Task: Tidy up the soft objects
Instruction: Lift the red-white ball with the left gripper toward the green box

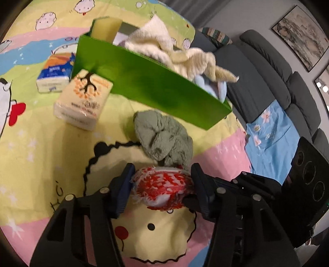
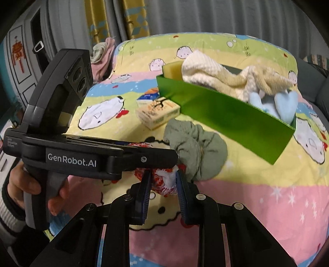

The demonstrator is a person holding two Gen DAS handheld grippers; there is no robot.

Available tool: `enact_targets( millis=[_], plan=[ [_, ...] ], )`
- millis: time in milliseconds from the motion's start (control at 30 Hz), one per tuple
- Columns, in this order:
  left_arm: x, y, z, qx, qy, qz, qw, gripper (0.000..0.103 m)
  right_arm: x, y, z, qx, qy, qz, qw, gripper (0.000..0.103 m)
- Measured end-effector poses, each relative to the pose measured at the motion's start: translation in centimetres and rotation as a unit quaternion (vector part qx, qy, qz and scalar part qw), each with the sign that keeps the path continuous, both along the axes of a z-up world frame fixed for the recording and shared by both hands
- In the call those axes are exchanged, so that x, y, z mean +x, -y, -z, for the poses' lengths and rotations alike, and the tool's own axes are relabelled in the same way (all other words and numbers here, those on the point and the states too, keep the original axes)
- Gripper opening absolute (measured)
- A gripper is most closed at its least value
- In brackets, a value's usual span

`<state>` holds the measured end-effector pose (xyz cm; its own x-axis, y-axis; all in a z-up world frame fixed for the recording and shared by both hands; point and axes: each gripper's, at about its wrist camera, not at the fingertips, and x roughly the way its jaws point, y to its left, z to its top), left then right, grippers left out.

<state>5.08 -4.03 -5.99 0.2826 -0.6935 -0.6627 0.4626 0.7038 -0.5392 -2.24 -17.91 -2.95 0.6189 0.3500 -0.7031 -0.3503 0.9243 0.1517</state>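
A red-and-white knitted cloth point(image 1: 164, 188) lies on the cartoon bedspread, and both grippers hold it. My left gripper point(image 1: 163, 190) is shut on it from both sides. My right gripper point(image 2: 163, 184) is shut on the same cloth point(image 2: 164, 178), just under the left gripper's body point(image 2: 72, 160). A crumpled grey-green cloth point(image 1: 164, 139) lies just beyond, also in the right wrist view point(image 2: 197, 150). Behind it stands a green box point(image 1: 152, 86) holding cream towels point(image 1: 164, 47), a yellow sponge point(image 1: 107, 26) and a light blue soft item point(image 2: 283, 104).
Two tissue packs, one cream point(image 1: 82, 100) and one blue-orange point(image 1: 55, 71), lie left of the box. A grey sofa point(image 1: 267, 71) with a blue flowered sheet point(image 1: 271, 139) stands to the right of the bed. Curtains point(image 2: 123, 18) and a door point(image 2: 22, 57) are behind.
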Motion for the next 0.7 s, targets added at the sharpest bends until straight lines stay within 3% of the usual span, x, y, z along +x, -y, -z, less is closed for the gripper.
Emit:
enact_targets(
  millis=[167,700],
  plan=[
    [-0.6,0.4,0.4,0.013,-0.001,-0.008,0.9999,0.051,-0.3,0.3,0.7,0.007,-0.008,0.005,1.0,0.026],
    [-3.7,0.8,-3.5,0.035,0.083,-0.023,0.9957,0.05,-2.9,-0.2,-2.5,0.012,0.047,0.011,0.999,0.026]
  ],
)
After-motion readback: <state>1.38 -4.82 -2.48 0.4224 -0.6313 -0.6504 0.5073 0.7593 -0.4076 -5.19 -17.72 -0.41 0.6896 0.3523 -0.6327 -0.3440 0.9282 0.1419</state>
